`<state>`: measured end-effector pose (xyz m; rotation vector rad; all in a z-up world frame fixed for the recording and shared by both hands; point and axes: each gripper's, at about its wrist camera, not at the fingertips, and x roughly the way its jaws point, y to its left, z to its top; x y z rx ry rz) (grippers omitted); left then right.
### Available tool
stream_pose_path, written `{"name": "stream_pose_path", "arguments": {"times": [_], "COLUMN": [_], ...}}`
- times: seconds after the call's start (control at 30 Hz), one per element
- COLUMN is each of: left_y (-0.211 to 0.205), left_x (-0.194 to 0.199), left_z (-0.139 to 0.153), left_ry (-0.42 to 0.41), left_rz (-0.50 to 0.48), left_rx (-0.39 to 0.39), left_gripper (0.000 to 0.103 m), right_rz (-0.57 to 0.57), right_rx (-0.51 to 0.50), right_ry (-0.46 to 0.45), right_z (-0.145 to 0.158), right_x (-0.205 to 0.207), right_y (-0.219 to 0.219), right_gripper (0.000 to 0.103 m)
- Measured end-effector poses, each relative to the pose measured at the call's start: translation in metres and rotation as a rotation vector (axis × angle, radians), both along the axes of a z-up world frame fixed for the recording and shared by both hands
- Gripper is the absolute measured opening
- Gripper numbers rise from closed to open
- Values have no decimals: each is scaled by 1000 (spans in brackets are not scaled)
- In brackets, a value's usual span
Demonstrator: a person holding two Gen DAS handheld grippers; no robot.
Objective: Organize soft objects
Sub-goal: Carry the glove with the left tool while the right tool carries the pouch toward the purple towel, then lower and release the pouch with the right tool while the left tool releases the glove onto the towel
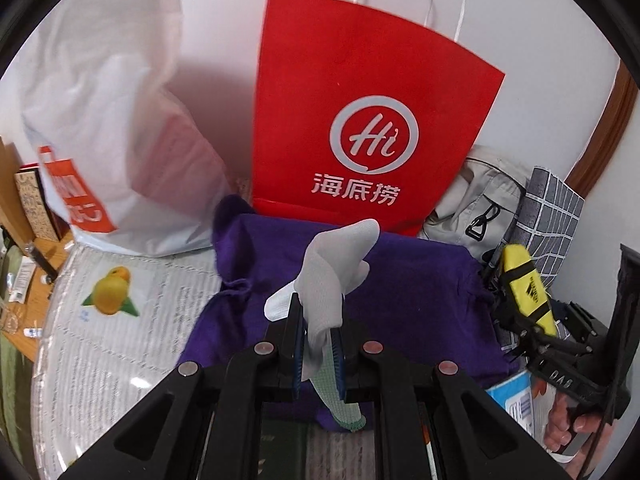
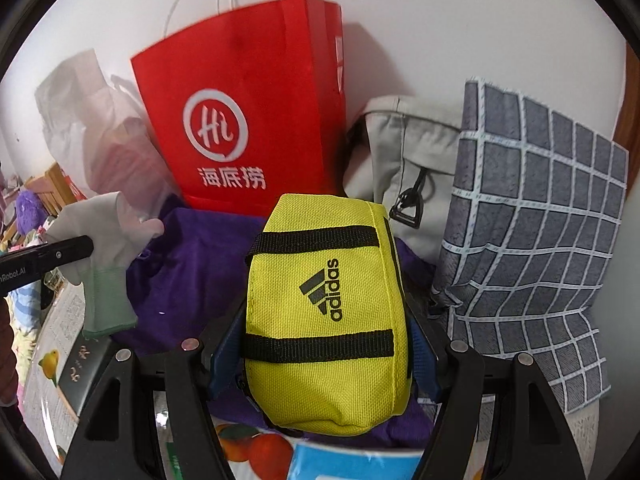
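My left gripper (image 1: 318,312) is shut on a white glove with a pale green cuff (image 1: 326,280), held above a folded purple cloth (image 1: 420,300). The glove also shows at the left of the right wrist view (image 2: 108,248). My right gripper (image 2: 326,344) is shut on a yellow Adidas pouch with black straps (image 2: 324,312), held over the same purple cloth (image 2: 188,264). The pouch and right gripper show at the right of the left wrist view (image 1: 526,288).
A red paper bag (image 1: 360,120) stands against the wall behind the cloth. A white plastic bag (image 1: 108,140) is to its left, a beige bag (image 2: 412,160) and a grey checked cloth (image 2: 532,220) to its right. Printed sheets (image 1: 120,300) cover the surface.
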<state>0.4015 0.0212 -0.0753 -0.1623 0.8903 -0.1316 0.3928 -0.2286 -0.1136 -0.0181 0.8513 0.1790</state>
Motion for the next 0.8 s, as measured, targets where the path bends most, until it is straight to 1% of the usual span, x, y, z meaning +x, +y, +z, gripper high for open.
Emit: {"name": "stream_pose_path", "arguments": {"times": [0.07, 0.17, 0.2, 0.23, 0.3, 0.43, 0.57, 0.73, 0.8], "left_y": [-3, -6, -7, -7, -7, -6, -7, -1, 1], "left_x": [9, 22, 26, 29, 35, 42, 48, 56, 59], "left_z": [-7, -17, -21, -24, -33, -46, -49, -60, -63], "left_ry": [11, 35, 44, 74, 87, 88, 79, 111, 117], "left_rz": [-4, 3, 5, 19, 19, 12, 10, 29, 30], "left_rx": [-1, 5, 3, 1, -12, -33, -1, 9, 2], "left_gripper": [12, 12, 12, 12, 12, 12, 13, 13, 13], "right_rz": [7, 22, 26, 29, 31, 25, 11, 13, 14], "right_rx": [-12, -11, -10, -11, -21, -23, -6, 4, 5], "right_ry": [10, 62, 76, 90, 118, 146, 178, 209, 210], "right_z": [-7, -23, -27, -32, -41, -53, -65, -73, -73], "right_x": [3, 10, 11, 13, 16, 21, 25, 29, 28], "right_y": [1, 1, 1, 2, 2, 4, 2, 4, 3], "right_gripper": [71, 71, 71, 71, 71, 71, 71, 71, 71]}}
